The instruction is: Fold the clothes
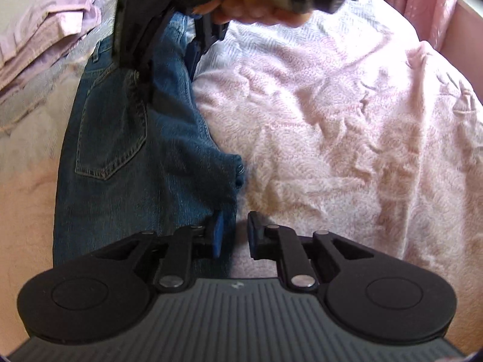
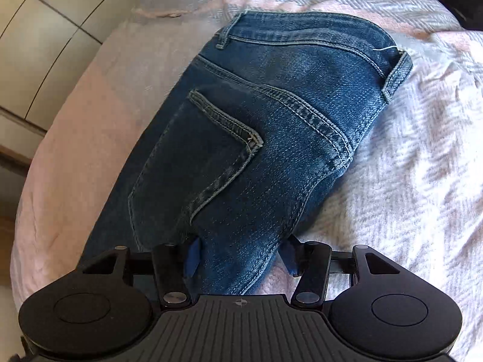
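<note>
Blue jeans (image 2: 259,126), folded lengthwise with a back pocket up, lie on the pink bedspread (image 2: 407,181). My right gripper (image 2: 241,258) is open wide, and its blue pads (image 2: 193,256) straddle the seat end of the jeans. The left wrist view shows the same jeans (image 1: 126,150) running away along the left. At their far end a hand (image 1: 256,9) holds the right gripper (image 1: 169,36) over the denim. My left gripper (image 1: 235,232) is open by a narrow gap at the right edge of the jeans, its left pad (image 1: 218,232) against the denim.
A stack of lilac fabric (image 1: 45,15) lies at the far left of the bed. Pink curtains (image 1: 422,0) hang at the far right. White cabinet panels (image 2: 36,45) stand beside the bed's rounded edge, with wooden floor (image 2: 6,241) below.
</note>
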